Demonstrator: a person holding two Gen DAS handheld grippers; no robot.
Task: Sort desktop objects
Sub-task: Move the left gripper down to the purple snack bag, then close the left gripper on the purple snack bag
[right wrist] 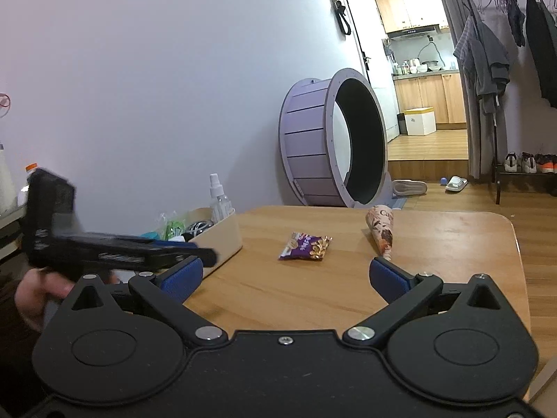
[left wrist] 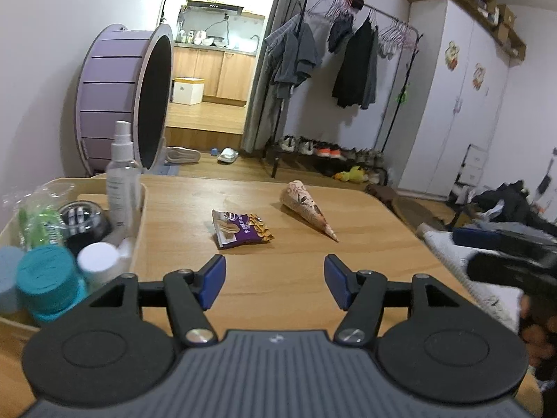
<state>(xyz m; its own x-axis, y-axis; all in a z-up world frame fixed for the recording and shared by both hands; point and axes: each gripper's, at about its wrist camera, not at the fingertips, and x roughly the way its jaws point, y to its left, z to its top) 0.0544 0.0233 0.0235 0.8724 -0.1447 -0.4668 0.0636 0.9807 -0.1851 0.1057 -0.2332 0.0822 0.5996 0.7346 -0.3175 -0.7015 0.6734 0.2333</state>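
Observation:
A purple snack packet (left wrist: 242, 229) (right wrist: 305, 246) lies flat in the middle of the wooden table (left wrist: 278, 296). To its right lies a paper-wrapped cone (left wrist: 308, 209) (right wrist: 381, 231), tip toward me. My left gripper (left wrist: 273, 284) hovers open just short of the packet, nothing between its blue pads. My right gripper (right wrist: 285, 278) is open too, low over the table, with the cone's tip near its right finger (right wrist: 390, 280). In the right wrist view the left gripper (right wrist: 115, 249) shows blurred at the left, held by a hand.
A cream tray (left wrist: 137, 240) (right wrist: 222, 240) at the table's left holds a spray bottle (left wrist: 122, 181), jars with teal and white lids, a dark tin and green packets. Beyond the table stand a purple cat wheel (left wrist: 125, 97), a clothes rack (left wrist: 348, 69) and shoes.

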